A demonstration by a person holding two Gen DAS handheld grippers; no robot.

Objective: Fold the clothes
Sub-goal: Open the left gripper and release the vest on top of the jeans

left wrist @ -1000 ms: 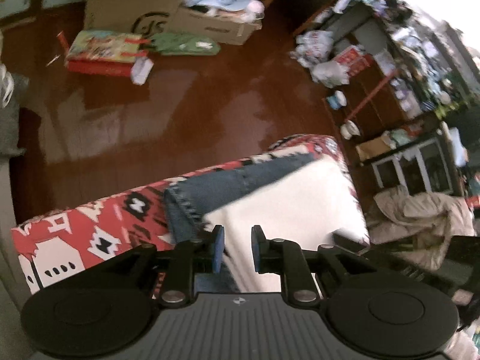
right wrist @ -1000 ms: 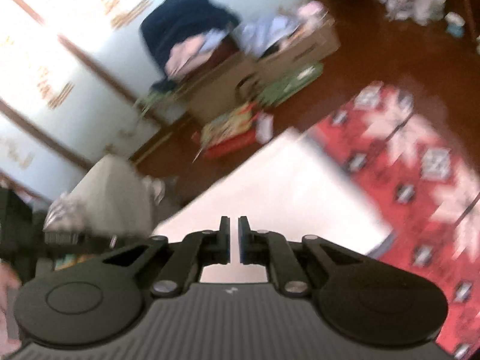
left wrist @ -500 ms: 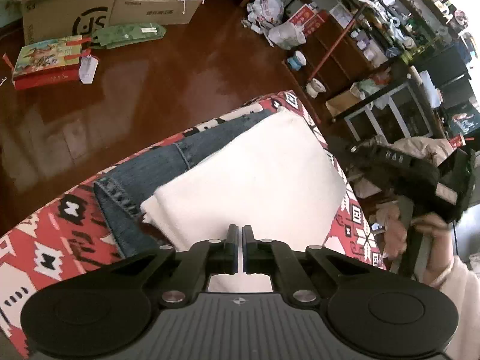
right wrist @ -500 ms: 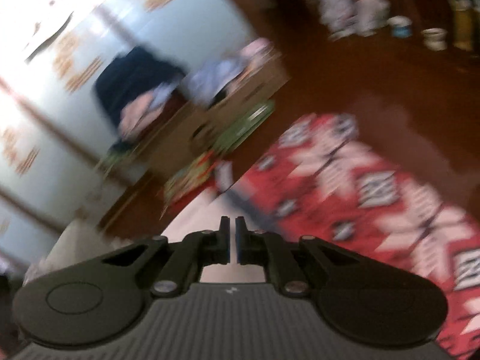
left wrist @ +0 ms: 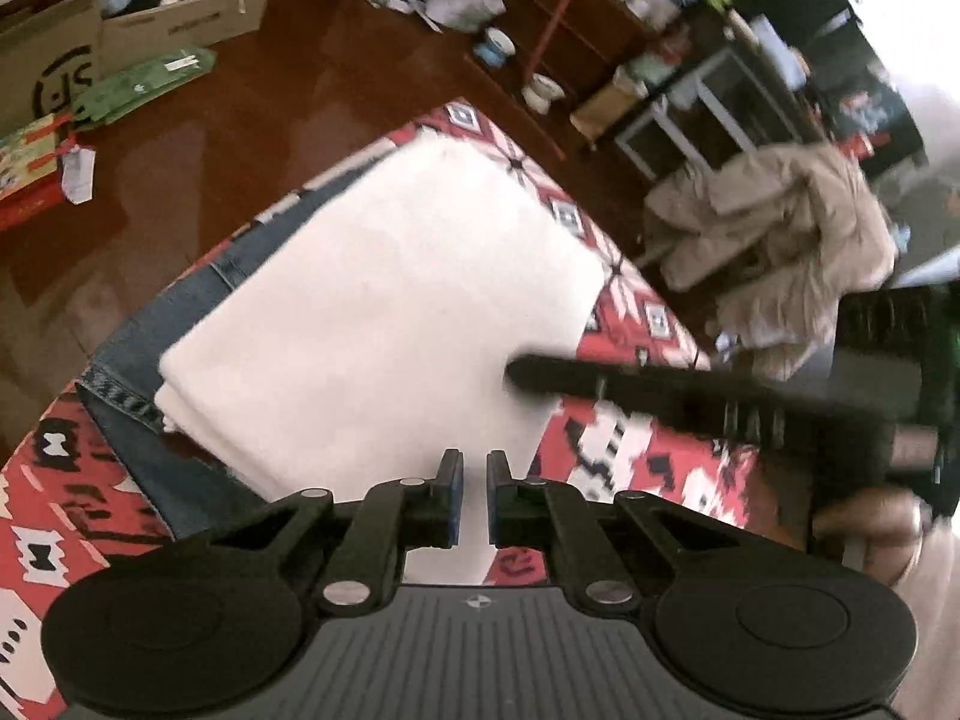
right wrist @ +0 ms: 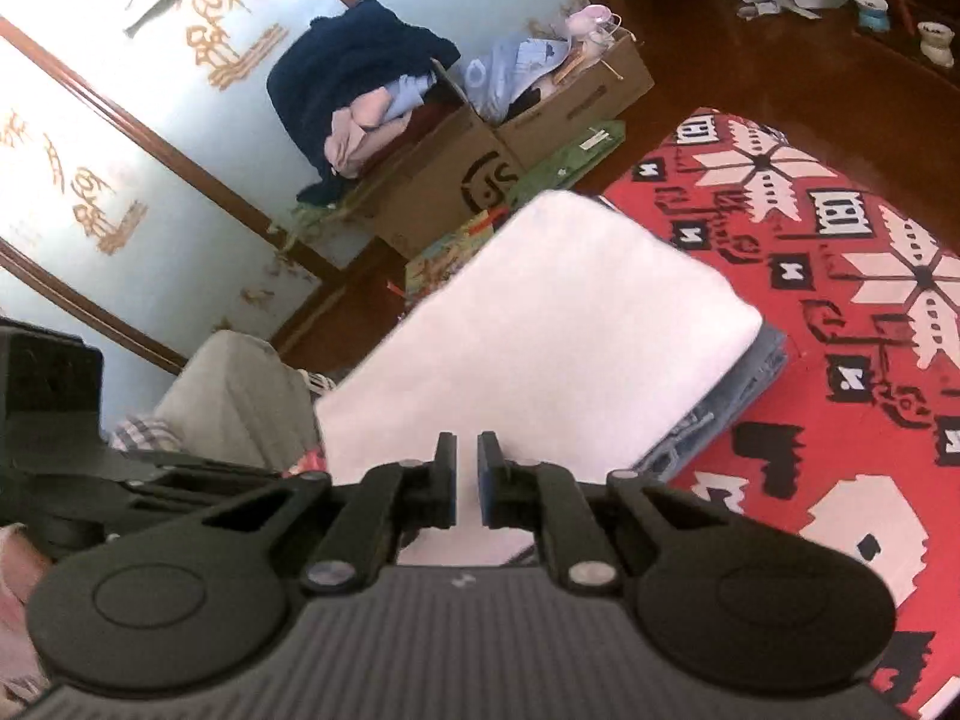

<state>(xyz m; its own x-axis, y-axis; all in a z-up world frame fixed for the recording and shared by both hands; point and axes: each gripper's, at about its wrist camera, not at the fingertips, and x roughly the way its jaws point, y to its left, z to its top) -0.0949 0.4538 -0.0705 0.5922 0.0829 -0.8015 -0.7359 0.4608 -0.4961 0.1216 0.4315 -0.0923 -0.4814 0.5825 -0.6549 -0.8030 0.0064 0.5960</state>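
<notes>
A folded white garment (left wrist: pixel 384 312) lies on top of folded blue jeans (left wrist: pixel 150 348), both on a red patterned cloth (left wrist: pixel 630 462). My left gripper (left wrist: pixel 474 480) hovers over the garment's near edge. Its jaws are shut to a narrow slit with nothing held. From the right, blurred, my right gripper (left wrist: pixel 519 369) reaches over the garment's right edge, held by a hand (left wrist: pixel 870 522). In the right wrist view the right gripper (right wrist: pixel 467 468) is shut to a slit, empty, above the white garment (right wrist: pixel 540 330). The jeans (right wrist: pixel 738 396) peek out beneath it on the red cloth (right wrist: pixel 840 300).
Cardboard boxes (right wrist: pixel 480 168) full of clothes stand on the dark wooden floor (left wrist: pixel 210 138) beyond the cloth. A beige coat (left wrist: pixel 780 240) is heaped at the right near shelves and small bowls (left wrist: pixel 495 48). A grey cushion (right wrist: pixel 240 396) sits at the left.
The left jaws went from open to almost shut, and its view swung right over the garment. The right gripper swept around and now reaches in over the garment's right edge.
</notes>
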